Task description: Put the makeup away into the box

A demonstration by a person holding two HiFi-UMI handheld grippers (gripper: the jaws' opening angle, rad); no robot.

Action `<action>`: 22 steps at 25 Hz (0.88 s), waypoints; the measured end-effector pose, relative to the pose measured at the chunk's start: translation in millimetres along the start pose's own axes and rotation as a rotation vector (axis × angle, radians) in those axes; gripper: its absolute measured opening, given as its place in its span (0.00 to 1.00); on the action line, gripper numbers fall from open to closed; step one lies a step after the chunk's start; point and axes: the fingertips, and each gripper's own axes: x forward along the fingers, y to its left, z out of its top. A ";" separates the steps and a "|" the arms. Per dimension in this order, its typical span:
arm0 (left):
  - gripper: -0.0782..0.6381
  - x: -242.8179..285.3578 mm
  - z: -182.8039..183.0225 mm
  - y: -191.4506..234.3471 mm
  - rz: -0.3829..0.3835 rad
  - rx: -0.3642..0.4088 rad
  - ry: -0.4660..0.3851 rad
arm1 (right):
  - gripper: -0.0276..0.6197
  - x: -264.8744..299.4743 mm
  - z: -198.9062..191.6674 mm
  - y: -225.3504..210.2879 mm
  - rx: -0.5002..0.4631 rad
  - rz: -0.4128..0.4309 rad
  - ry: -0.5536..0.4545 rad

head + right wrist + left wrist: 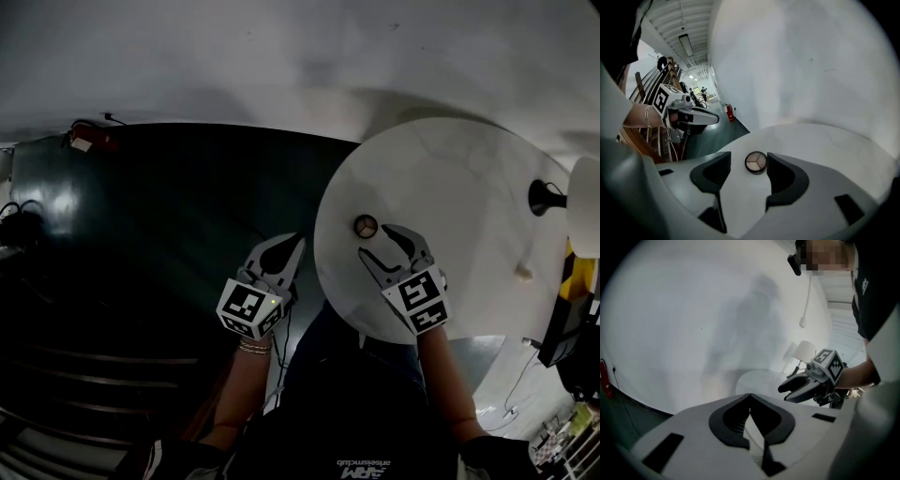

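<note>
Jaws wide, my right gripper (pixel 375 244) lines up on the small round beige powder compact (pixel 755 162) at its twelve o'clock on the round white table (pixel 469 216). An off-centre close could skid it away. The left gripper (pixel 294 246) has its jaws together, empty.

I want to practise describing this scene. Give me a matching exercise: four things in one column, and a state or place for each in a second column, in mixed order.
Things
1. left hand-held gripper
2. right hand-held gripper
3. makeup compact
4. table

States or places
A. jaws apart, nothing gripped
B. white, with a round top
C. jaws together, off to the table's side
D. lies flat on the table, just ahead of the open jaws

Pairs: 1-C, 2-A, 3-D, 4-B
</note>
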 end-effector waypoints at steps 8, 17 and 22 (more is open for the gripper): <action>0.13 6.8 -10.3 12.2 0.000 -0.047 0.015 | 0.44 24.6 -11.9 -12.8 -0.005 -0.054 0.059; 0.13 2.6 -20.8 17.9 0.015 -0.080 0.018 | 0.39 43.8 -13.3 -12.5 -0.044 -0.053 0.101; 0.13 -4.1 -17.9 16.4 0.017 -0.075 0.007 | 0.39 34.2 -2.7 -7.5 -0.065 -0.056 0.080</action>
